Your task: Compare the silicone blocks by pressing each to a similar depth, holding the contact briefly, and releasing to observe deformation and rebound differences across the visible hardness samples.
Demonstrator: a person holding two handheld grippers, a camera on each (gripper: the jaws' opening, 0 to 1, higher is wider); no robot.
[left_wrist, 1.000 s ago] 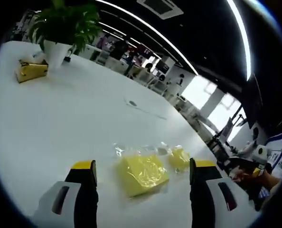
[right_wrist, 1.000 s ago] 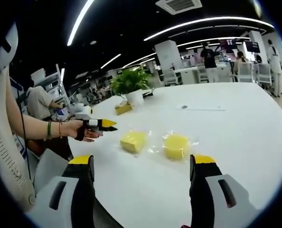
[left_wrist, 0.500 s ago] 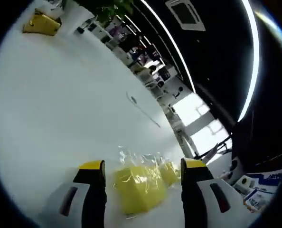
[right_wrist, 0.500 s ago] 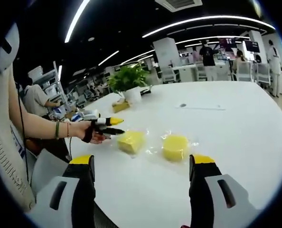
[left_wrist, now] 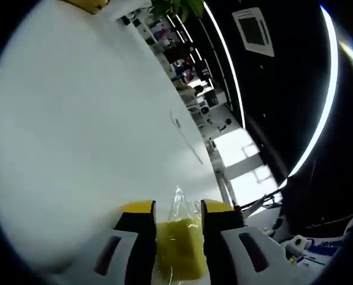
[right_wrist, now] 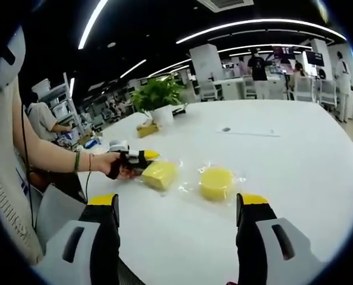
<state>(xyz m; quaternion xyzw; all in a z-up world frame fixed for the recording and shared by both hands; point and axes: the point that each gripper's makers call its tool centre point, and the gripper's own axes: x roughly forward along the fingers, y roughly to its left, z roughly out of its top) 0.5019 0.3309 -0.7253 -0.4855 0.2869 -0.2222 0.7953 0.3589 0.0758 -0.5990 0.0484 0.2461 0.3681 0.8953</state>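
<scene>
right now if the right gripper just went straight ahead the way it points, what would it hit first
Probably the round yellow block in its clear wrap: it lies on the white table ahead of the open jaws of the right gripper, a little right of centre. The square yellow block sits further left. Depth is hard to judge.

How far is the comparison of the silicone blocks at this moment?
Nothing looks finished yet. In hand: the left gripper has its jaws on either side of the square yellow silicone block in clear wrap, seemingly squeezing it. In the right gripper view it meets that block from the side. Left: holding, releasing, then the round yellow silicone block, which lies untouched on the white table. The right gripper is open and idle.
</scene>
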